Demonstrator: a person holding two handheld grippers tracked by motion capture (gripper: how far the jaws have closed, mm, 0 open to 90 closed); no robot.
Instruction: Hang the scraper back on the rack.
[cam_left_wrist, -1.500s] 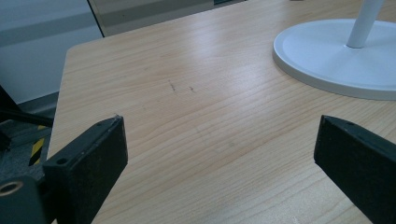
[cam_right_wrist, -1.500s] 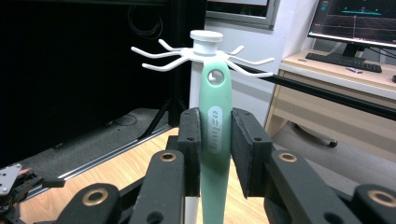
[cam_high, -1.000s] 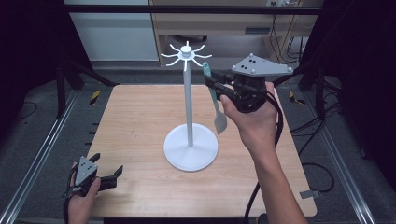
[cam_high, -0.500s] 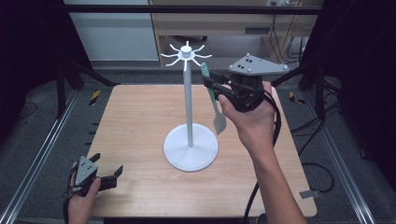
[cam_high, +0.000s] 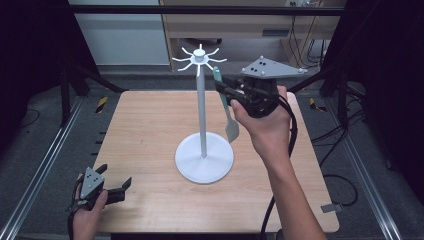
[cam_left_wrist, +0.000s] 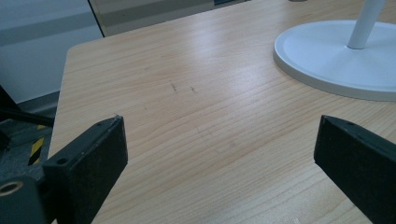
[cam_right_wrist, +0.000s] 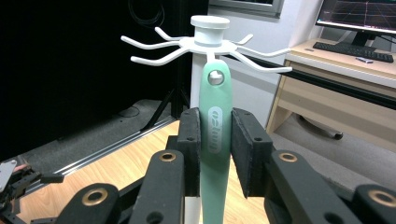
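Pale wood-grain table (cam_high: 150, 130), smooth with rounded corners, white rack (cam_high: 201, 110) on it: round flat base, thin pole, curved hooks on top. Right gripper (cam_right_wrist: 215, 140) is clamped on a mint green spatula (cam_right_wrist: 215, 140) handle, hole right at a hook; its logo's unreadable. Left gripper (cam_left_wrist: 219, 154) sits wide open, low over the table's near left corner.

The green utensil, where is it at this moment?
In the high view, the green utensil hangs upright right of the white stand's pole, clamped in the right gripper, its handle hole near a hook at the top.
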